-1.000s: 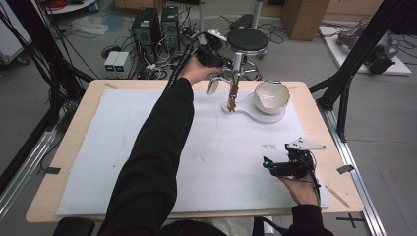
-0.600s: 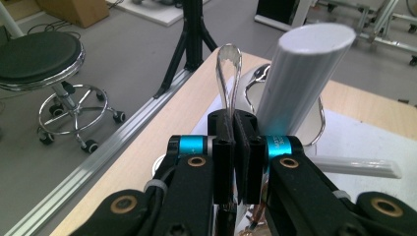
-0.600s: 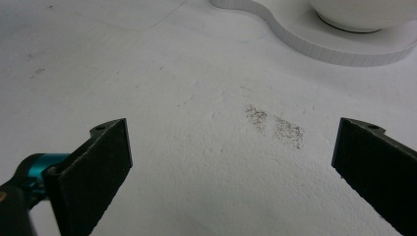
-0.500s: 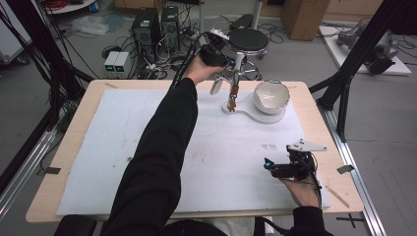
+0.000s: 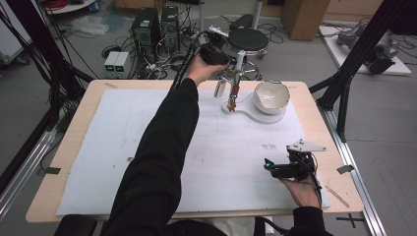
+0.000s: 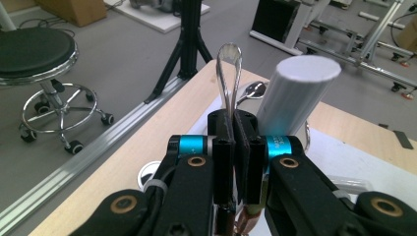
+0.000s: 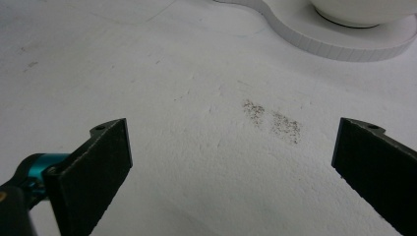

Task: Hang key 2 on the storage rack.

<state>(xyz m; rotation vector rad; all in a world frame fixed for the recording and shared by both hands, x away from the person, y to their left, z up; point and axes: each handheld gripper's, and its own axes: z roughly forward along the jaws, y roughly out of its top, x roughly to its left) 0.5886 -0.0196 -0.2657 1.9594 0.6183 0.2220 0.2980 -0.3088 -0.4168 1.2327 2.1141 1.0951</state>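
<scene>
My left gripper (image 5: 223, 55) is stretched out to the far table edge, at the top of a white post (image 5: 239, 63) that stands on a white base plate (image 5: 246, 110). In the left gripper view its jaws (image 6: 238, 120) are shut on a thin metal spoon (image 6: 229, 59), whose bowl rises above them beside the white post (image 6: 295, 93). A second spoon bowl (image 6: 252, 90) shows behind. A white bowl (image 5: 271, 95) sits on the plate. My right gripper (image 5: 269, 167) rests low over the white mat (image 5: 147, 142) at the near right, open, with nothing between its fingers (image 7: 96, 162).
Metal and copper-handled utensils (image 5: 232, 94) hang by the post. The base plate's edge (image 7: 314, 39) lies ahead of the right gripper. A black stool (image 5: 248, 39) stands just beyond the table. Black frame legs (image 5: 344, 93) rise at the table's right side.
</scene>
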